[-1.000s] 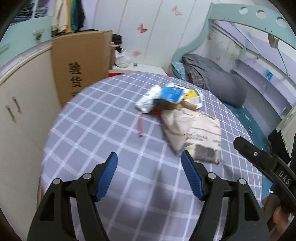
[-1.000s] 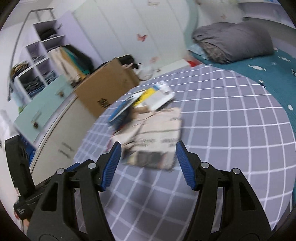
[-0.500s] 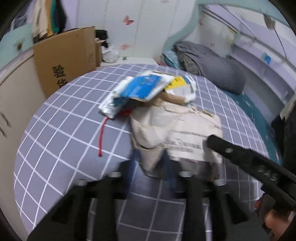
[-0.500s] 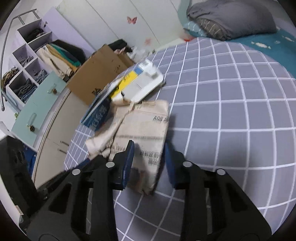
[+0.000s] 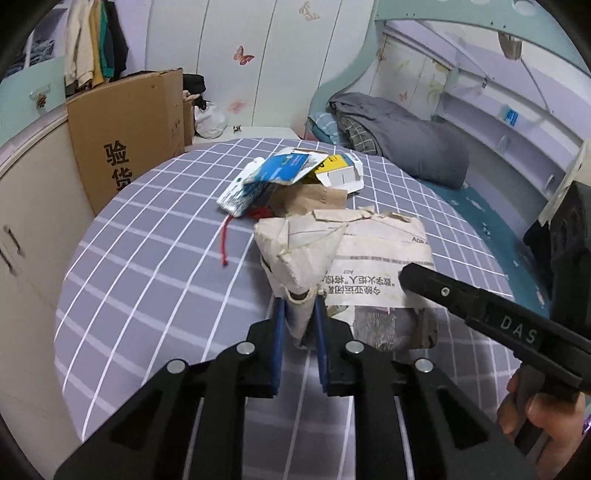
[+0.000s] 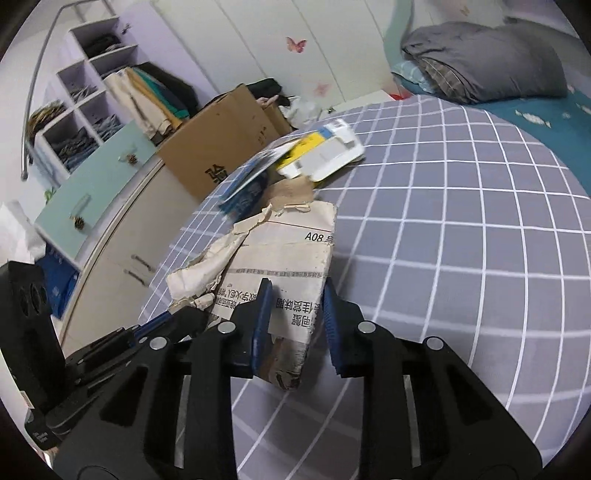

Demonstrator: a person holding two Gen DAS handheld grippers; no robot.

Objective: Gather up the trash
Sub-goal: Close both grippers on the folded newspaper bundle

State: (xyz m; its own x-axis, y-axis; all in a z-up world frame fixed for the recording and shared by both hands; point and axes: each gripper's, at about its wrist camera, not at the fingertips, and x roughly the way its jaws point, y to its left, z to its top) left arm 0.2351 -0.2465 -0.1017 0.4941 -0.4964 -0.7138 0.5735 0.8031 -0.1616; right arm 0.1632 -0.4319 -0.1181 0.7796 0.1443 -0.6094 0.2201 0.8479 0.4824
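A folded newspaper [image 5: 369, 266] is lying on the bed [image 5: 155, 258], nearest the cameras. The left hand-held gripper [image 5: 300, 314] is sitting at its near left corner, the right hand-held gripper [image 6: 295, 314] at its near right edge. Behind it, touching, a heap of flattened cartons [image 5: 291, 173] is lying. A cardboard box [image 5: 125, 129] is standing off the bed's far left; a bundled quilt [image 5: 402, 144] is lying at far right.

Home bedroom, likely a child's. Bed with grey-and-white checked sheet [image 5: 155, 258], folded grey quilt [image 6: 491, 62] at its head, teal curved headboard [image 5: 461, 14]. White wardrobe doors with pink butterfly stickers [image 5: 243, 57], open shelf unit holding folded clothes [image 6: 85, 107], brown cardboard box [image 5: 125, 129] beside the bed.
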